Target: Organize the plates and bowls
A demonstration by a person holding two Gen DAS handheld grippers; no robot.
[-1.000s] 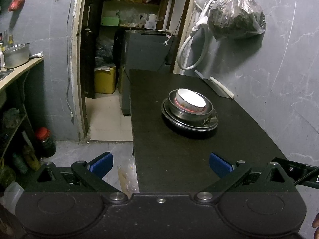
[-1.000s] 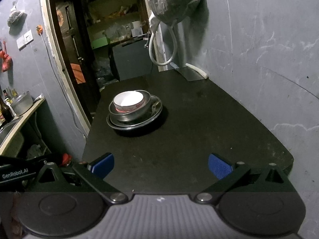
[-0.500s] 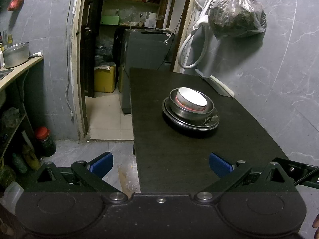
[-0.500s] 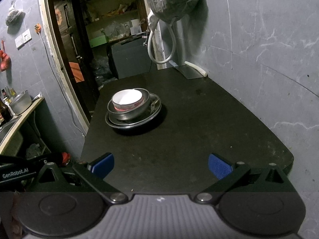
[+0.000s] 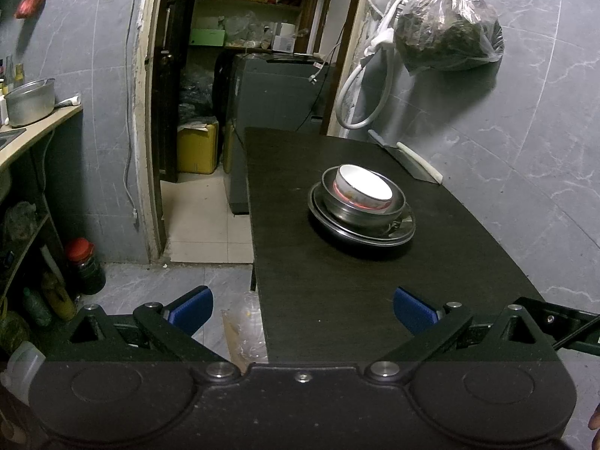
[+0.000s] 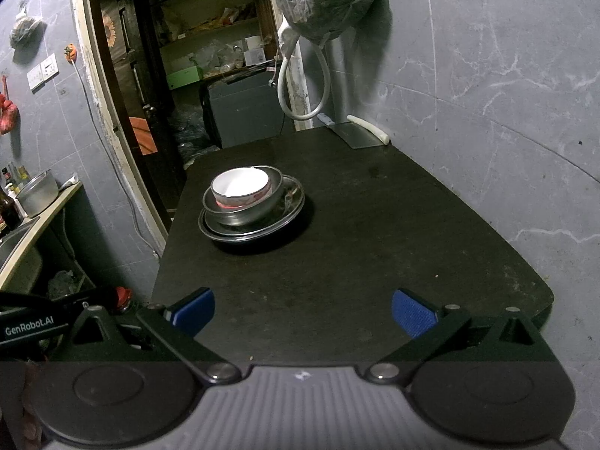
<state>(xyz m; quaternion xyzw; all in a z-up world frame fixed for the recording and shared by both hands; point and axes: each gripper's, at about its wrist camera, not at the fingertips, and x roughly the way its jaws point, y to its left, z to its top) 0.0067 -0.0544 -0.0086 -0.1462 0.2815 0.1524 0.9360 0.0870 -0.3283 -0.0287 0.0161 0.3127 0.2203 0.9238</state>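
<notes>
A white bowl with a red band (image 5: 363,190) sits inside a steel bowl (image 5: 365,213), which sits on stacked steel plates (image 5: 401,233) on a black table (image 5: 337,292). The same stack shows in the right wrist view: white bowl (image 6: 242,187), steel bowl (image 6: 247,213), plates (image 6: 288,213). My left gripper (image 5: 302,309) is open and empty, held back at the table's near edge. My right gripper (image 6: 303,311) is open and empty, also well short of the stack.
A cleaver with a white handle (image 5: 408,161) lies at the table's far right by the wall. A bag (image 5: 448,30) and a hose (image 5: 360,93) hang above it. A doorway (image 5: 195,187) and a counter with a pot (image 5: 30,103) lie left.
Both grippers have drifted slightly back from the stack; it sits a little farther off in both views. Nothing on the table has moved.
</notes>
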